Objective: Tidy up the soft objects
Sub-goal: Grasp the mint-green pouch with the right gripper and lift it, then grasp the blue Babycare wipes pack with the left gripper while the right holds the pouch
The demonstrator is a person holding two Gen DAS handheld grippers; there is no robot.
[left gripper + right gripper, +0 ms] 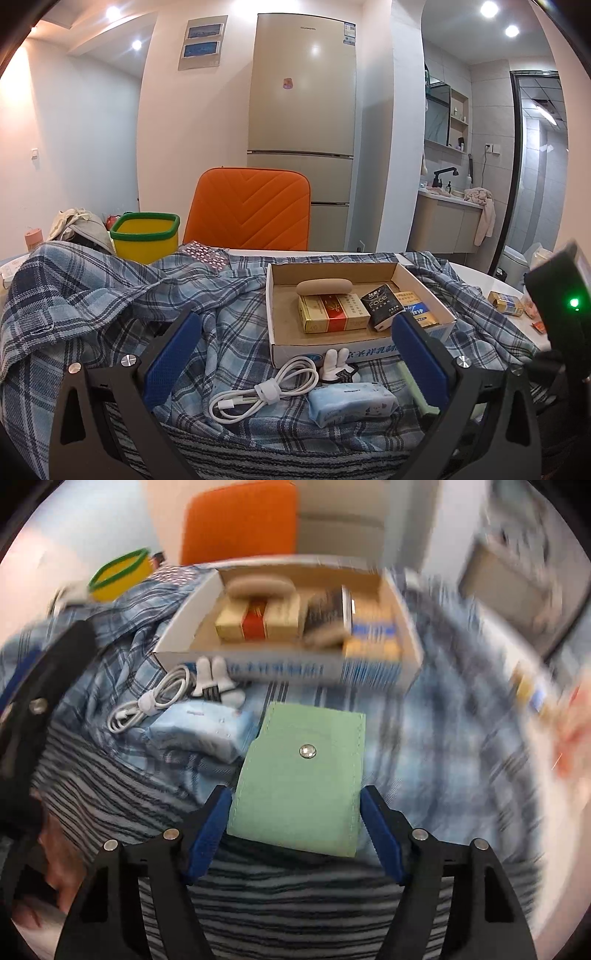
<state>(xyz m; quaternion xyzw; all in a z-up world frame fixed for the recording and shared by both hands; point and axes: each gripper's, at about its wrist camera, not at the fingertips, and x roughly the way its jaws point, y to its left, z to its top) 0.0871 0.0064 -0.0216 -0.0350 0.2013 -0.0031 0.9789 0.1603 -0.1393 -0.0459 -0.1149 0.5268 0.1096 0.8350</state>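
Note:
A green snap pouch [301,775] sits between my right gripper's [295,808] blue pads, which close on its two sides and hold it above the plaid cloth [443,738]; its edge shows in the left wrist view [415,387]. My left gripper [295,332] is open and empty over the cloth [110,295]. Ahead lie a blue tissue pack [351,404] [199,734], a coiled white cable [266,391] [151,701] and a small white figure [338,363] [216,681]. A cardboard box [421,288] [184,624] holds several packets.
A yellow bin with a green rim [146,236] [118,574] stands at the back left. An orange chair [251,210] is behind the table. Loose packets [506,302] lie on the white table at the right. A striped cloth [258,446] covers the near edge.

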